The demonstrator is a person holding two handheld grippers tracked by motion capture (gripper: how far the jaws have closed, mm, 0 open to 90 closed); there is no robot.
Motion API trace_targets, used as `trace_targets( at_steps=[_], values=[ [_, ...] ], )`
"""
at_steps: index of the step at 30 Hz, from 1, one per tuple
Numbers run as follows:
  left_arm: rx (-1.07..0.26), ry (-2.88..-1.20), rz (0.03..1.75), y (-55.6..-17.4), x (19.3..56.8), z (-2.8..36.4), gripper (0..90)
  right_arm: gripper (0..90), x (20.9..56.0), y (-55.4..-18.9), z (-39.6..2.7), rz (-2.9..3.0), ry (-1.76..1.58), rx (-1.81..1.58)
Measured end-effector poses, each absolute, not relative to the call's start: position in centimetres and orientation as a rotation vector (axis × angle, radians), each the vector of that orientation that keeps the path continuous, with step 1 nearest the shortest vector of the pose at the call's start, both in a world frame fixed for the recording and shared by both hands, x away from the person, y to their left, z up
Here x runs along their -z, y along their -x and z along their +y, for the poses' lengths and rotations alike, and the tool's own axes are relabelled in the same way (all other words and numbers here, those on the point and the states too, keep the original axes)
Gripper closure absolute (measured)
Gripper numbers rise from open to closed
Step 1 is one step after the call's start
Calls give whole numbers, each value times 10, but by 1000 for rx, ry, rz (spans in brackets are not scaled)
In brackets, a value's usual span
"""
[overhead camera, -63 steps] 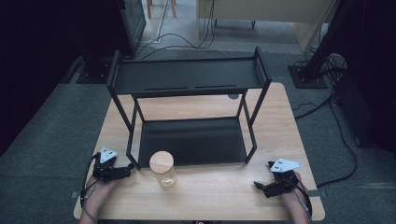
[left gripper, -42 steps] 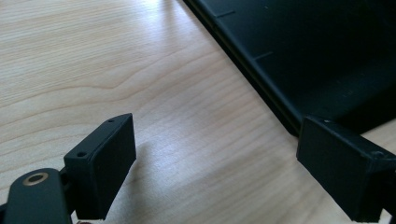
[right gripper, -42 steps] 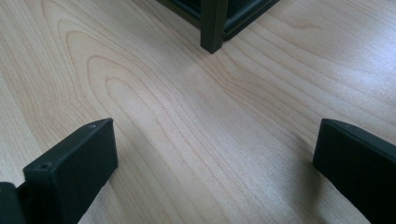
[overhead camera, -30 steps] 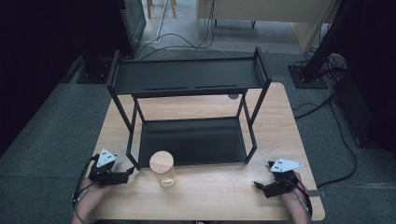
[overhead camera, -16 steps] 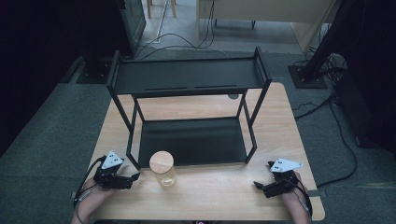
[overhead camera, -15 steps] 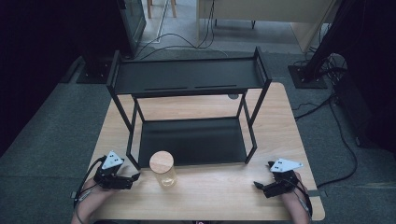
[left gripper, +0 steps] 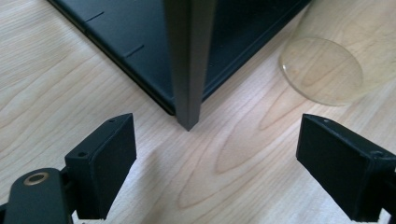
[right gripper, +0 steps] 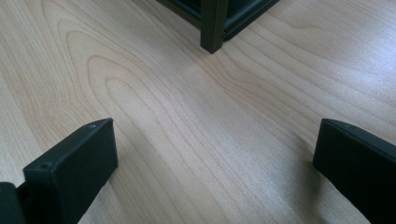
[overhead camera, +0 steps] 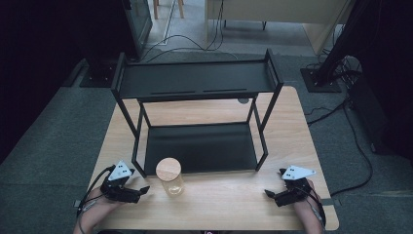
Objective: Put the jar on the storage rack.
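Observation:
A clear glass jar [overhead camera: 170,179] with a round wooden lid stands on the wooden table [overhead camera: 229,204], just in front of a black two-tier metal rack [overhead camera: 199,112]. My left gripper [overhead camera: 142,190] rests open on the table a little left of the jar, pointing toward it. In the left gripper view its jaws stand wide apart with nothing between them; the rack's front left leg [left gripper: 187,65] is straight ahead and the jar's glass base [left gripper: 322,70] lies at the upper right. My right gripper [overhead camera: 269,194] rests open near the front right, empty.
The rack's lower shelf [overhead camera: 202,146] and upper shelf [overhead camera: 195,80] hold nothing. Its front right leg [right gripper: 214,25] stands ahead of the right gripper. Cables and dark equipment lie on the grey floor [overhead camera: 48,141] around the table.
My left gripper has slid right along the front of the table toward the jar. The right gripper and the jar have stayed put.

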State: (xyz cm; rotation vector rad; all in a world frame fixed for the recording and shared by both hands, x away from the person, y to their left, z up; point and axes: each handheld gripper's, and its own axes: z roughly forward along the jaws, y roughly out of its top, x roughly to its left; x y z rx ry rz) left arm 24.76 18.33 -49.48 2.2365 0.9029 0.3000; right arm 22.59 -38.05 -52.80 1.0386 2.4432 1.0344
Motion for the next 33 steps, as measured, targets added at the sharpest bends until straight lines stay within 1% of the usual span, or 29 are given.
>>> trace_targets(
  at_steps=[14,21,33],
  values=[
    [-182,-2251,895,-245,494,178,126,0,528,-226,-380,2444,-1040,-1034],
    [-198,-2266,835,-238,490,171,127,0,528,-226,-380,2444,-1040,-1035],
    [-187,-2259,755,-232,485,163,127,0,528,-226,-380,2444,-1039,-1034]
  ],
)
